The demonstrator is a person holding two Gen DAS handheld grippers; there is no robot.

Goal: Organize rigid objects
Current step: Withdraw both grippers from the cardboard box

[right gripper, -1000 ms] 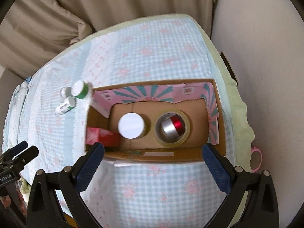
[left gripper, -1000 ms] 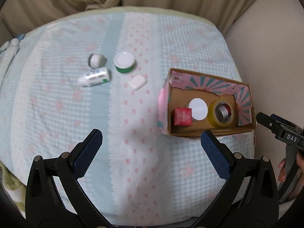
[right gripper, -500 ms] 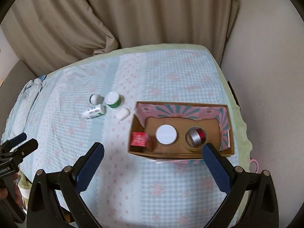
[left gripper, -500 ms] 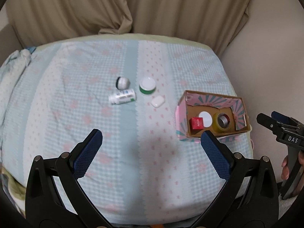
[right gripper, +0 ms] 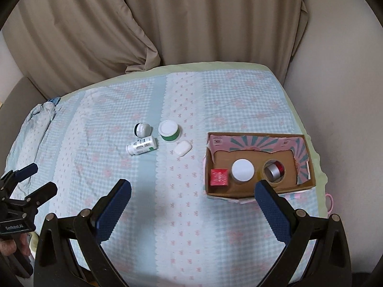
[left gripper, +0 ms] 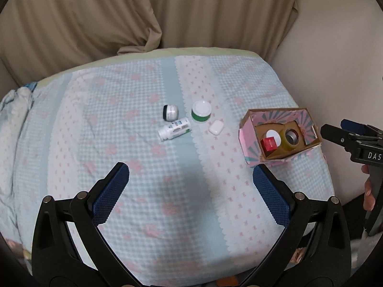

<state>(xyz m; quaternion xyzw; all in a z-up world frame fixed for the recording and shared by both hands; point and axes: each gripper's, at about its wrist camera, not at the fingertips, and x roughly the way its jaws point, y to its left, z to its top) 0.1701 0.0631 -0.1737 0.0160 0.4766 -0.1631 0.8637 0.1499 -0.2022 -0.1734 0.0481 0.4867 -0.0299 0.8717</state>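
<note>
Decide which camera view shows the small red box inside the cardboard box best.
The right wrist view: the small red box shows its whole top face inside the cardboard box. In the left wrist view it is smaller and angled.

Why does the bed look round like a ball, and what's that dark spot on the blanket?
Left wrist view: the fisheye lens bends the blanket into a dome, corners black; a soft shadow lies between the open fingers. Right wrist view: same bulge, fainter shadow, even dim light.
</note>
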